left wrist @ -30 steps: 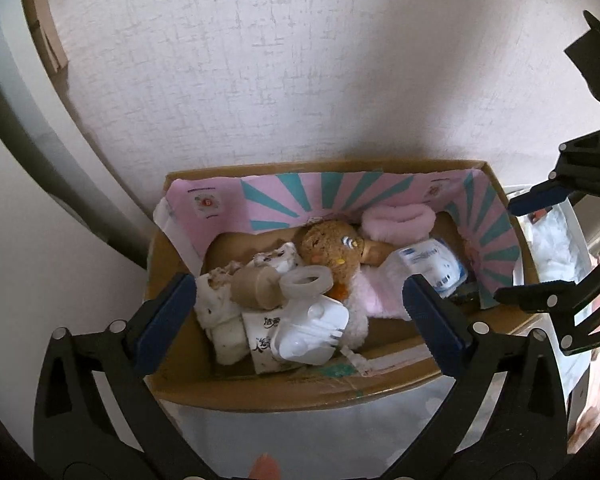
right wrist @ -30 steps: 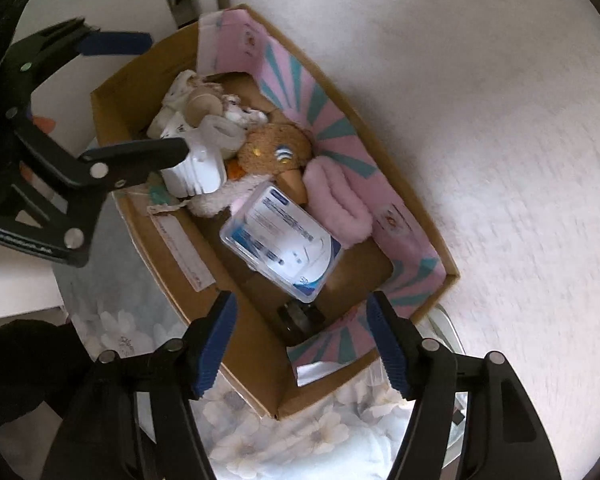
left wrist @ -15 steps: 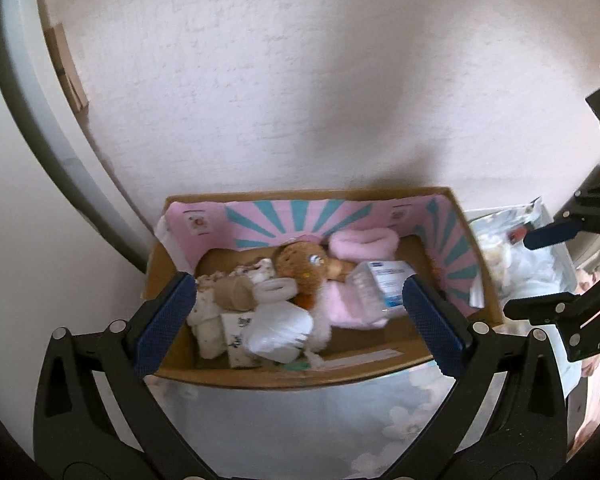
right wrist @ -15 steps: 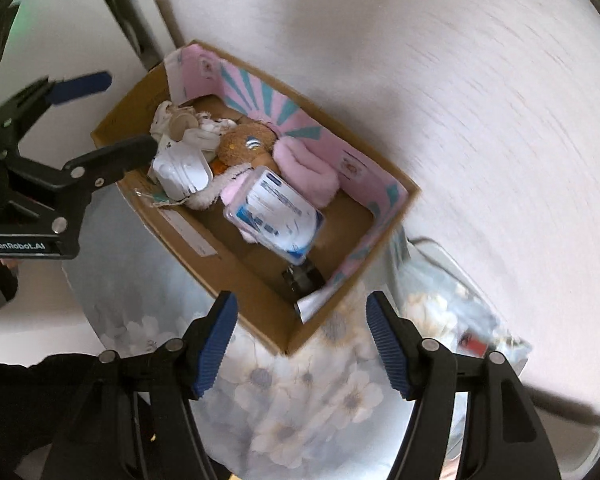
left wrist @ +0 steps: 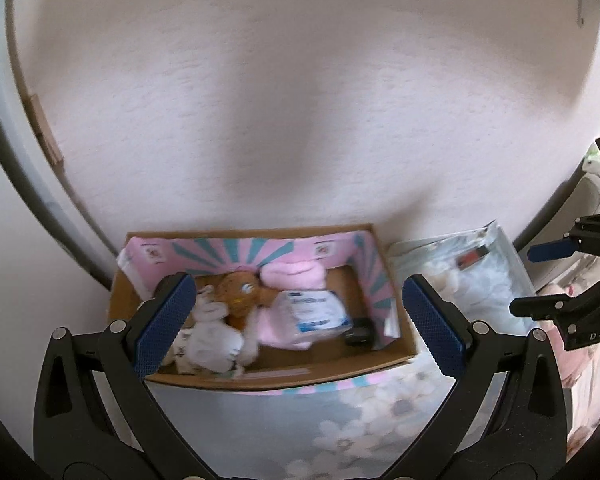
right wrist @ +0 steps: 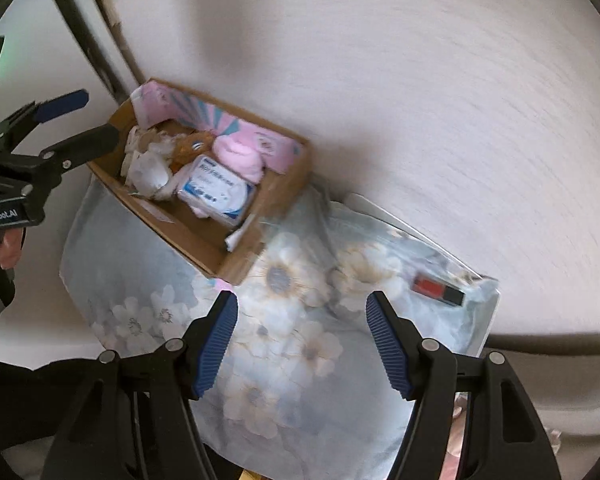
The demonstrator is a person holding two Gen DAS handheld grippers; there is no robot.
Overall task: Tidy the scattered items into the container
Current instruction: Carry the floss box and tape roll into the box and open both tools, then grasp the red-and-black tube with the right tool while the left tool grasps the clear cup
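Note:
A cardboard box [left wrist: 284, 374] [right wrist: 192, 236] with a pink and teal liner stands on a floral cloth against the wall. It holds a brown plush toy [left wrist: 238, 292], pink fluffy items [right wrist: 238, 156], a white and blue wipes pack [left wrist: 314, 308] [right wrist: 216, 188], white cloth pieces [right wrist: 148, 168] and a small black item [left wrist: 358, 326]. A red and black item [right wrist: 438, 289] lies loose on the cloth to the right of the box. My left gripper [left wrist: 296, 324] is open and empty, in front of the box. My right gripper [right wrist: 302, 340] is open and empty above the cloth.
A textured white wall [left wrist: 300, 100] rises right behind the box. The floral cloth [right wrist: 284, 344] covers the surface and extends right of the box. A dark curved frame [left wrist: 32, 184] runs along the left.
Both grippers have pulled back from the box, which now looks smaller. The right view has swung right, bringing the floral cloth and the red and black item into sight.

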